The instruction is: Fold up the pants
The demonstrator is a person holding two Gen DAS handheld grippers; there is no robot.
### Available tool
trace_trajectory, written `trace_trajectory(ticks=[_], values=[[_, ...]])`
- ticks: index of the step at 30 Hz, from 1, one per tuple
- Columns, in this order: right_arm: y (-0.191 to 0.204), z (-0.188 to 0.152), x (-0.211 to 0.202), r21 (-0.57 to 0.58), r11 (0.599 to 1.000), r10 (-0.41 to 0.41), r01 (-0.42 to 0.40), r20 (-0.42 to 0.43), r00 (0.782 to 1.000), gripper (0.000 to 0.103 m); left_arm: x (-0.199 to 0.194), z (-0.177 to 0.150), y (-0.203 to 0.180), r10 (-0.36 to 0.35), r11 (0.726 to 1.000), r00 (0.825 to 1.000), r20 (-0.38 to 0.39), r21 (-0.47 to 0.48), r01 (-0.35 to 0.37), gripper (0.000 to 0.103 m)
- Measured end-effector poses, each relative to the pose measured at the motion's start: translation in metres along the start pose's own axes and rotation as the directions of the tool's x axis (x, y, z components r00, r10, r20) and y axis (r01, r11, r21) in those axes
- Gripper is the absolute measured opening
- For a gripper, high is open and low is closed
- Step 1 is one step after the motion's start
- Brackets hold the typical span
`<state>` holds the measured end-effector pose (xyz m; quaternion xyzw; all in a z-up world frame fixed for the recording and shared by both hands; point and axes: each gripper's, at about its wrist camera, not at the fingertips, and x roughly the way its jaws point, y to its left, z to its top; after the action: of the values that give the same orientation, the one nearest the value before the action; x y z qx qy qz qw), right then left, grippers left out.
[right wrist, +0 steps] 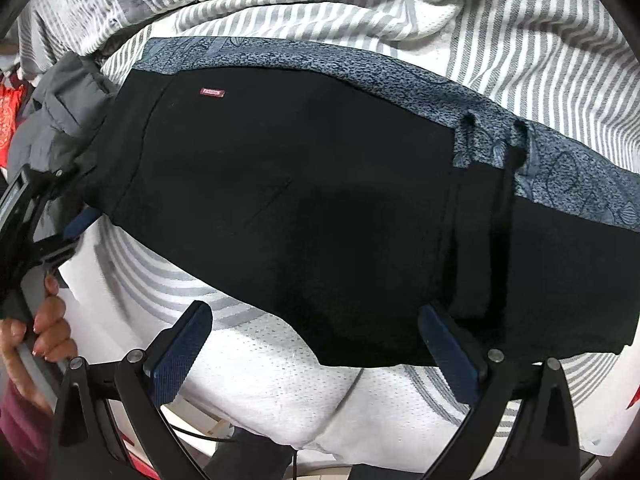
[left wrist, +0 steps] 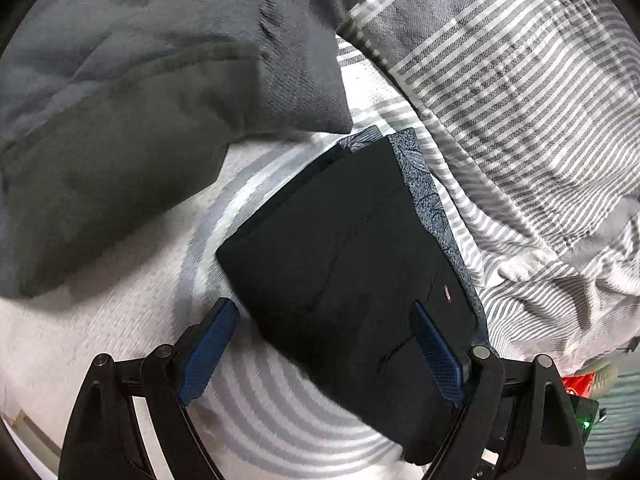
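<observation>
The black pants [left wrist: 352, 256] lie folded into a compact block on the white mattress [left wrist: 120, 280], with a blue-grey patterned lining strip [left wrist: 428, 196] along the far edge and a small red tag [left wrist: 447, 292]. My left gripper [left wrist: 320, 344] is open and empty, fingers straddling the near end of the block just above it. In the right wrist view the pants [right wrist: 320, 200] fill the middle, tag [right wrist: 212, 93] at upper left. My right gripper [right wrist: 316, 344] is open and empty at the pants' near edge. The left gripper [right wrist: 68, 228] shows at the left edge of that view.
A grey fleece blanket [left wrist: 140, 80] lies bunched at the upper left. A grey-and-white striped duvet [left wrist: 520, 100] is heaped along the far side and also shows in the right wrist view [right wrist: 440, 20]. The person's hand [right wrist: 44, 328] holds the left gripper's handle.
</observation>
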<state>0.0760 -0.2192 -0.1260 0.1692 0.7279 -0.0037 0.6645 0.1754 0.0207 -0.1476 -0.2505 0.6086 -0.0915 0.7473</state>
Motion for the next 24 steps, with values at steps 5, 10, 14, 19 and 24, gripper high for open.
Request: trace_trajectory(ticks=[5, 10, 14, 19, 24], values=[[0.005, 0.007, -0.003, -0.009, 1.0, 0.03, -0.03, 0.014, 0.999, 0.103, 0.007, 0.003, -0.005, 0.011, 1.0, 1.0, -0.017, -0.001, -0.011, 0.073], [0.003, 0.02, -0.015, -0.011, 0.998, 0.06, -0.06, 0.04, 0.997, 0.103, 0.008, 0.004, -0.003, 0.046, 0.999, 0.999, -0.015, -0.024, -0.047, 0.043], [-0.005, 0.038, -0.032, -0.015, 0.996, 0.091, -0.09, 0.061, 0.994, 0.102, 0.002, 0.0, -0.016, 0.09, 0.994, 0.996, 0.027, 0.057, -0.092, 0.032], [0.003, 0.075, -0.054, -0.056, 0.989, 0.14, -0.136, 0.061, 0.988, 0.102, -0.009, -0.02, -0.062, 0.196, 0.926, 0.969, 0.149, 0.296, -0.233, 0.029], [0.039, 0.122, -0.062, -0.137, 0.975, 0.177, -0.177, -0.011, 0.984, 0.102, -0.01, -0.036, -0.091, 0.233, 0.84, 0.945, 0.23, 0.442, -0.315, 0.029]])
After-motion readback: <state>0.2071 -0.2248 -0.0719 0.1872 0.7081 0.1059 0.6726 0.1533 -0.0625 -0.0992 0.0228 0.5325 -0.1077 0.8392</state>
